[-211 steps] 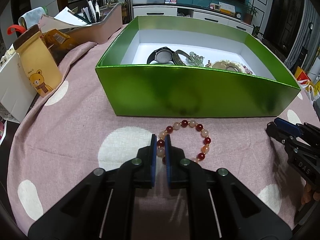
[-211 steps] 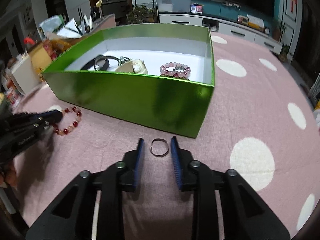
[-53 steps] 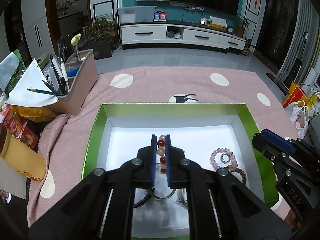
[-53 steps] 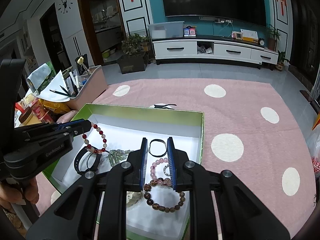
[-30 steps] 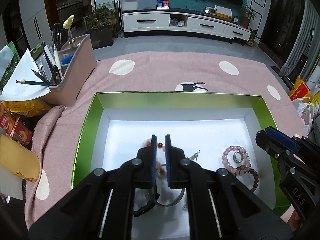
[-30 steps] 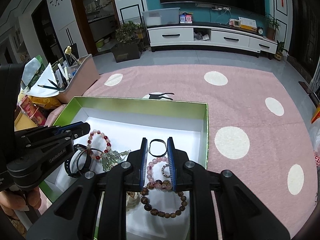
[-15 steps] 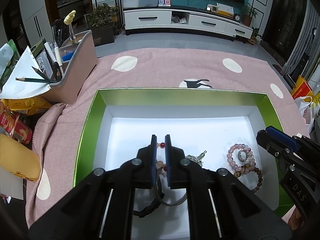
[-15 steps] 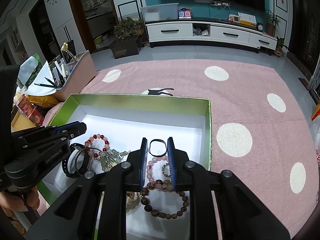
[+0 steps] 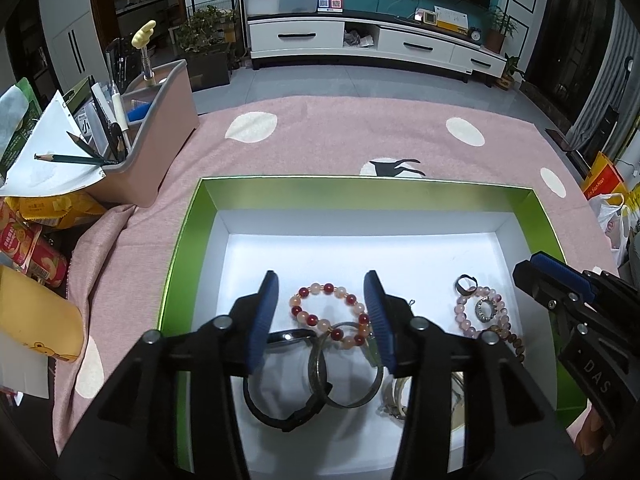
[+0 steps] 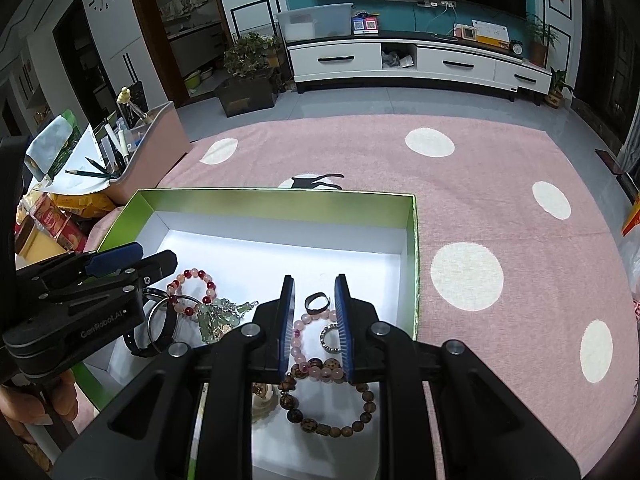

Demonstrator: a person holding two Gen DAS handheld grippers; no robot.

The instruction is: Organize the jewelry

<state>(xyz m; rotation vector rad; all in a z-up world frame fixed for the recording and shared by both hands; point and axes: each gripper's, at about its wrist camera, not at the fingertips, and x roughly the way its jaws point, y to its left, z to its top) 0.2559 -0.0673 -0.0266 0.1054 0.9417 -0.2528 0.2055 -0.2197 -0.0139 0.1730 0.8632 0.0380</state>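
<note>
A green box with a white floor holds the jewelry. My left gripper is open above the box, and the red and peach bead bracelet lies on the floor between its fingers, beside a black watch and a metal bangle. My right gripper is open over the box's right side. The small dark ring lies on the floor between its fingers, next to a pink bead bracelet, a silver ring and a brown bead bracelet.
The box stands on a pink cloth with white dots. A pink organizer with pencils and snack packets stand at the left. A green pendant lies in the box.
Both grippers have opened. The bead bracelet has dropped from the left gripper onto the box floor, and the dark ring has dropped from the right gripper beside the pink bracelet.
</note>
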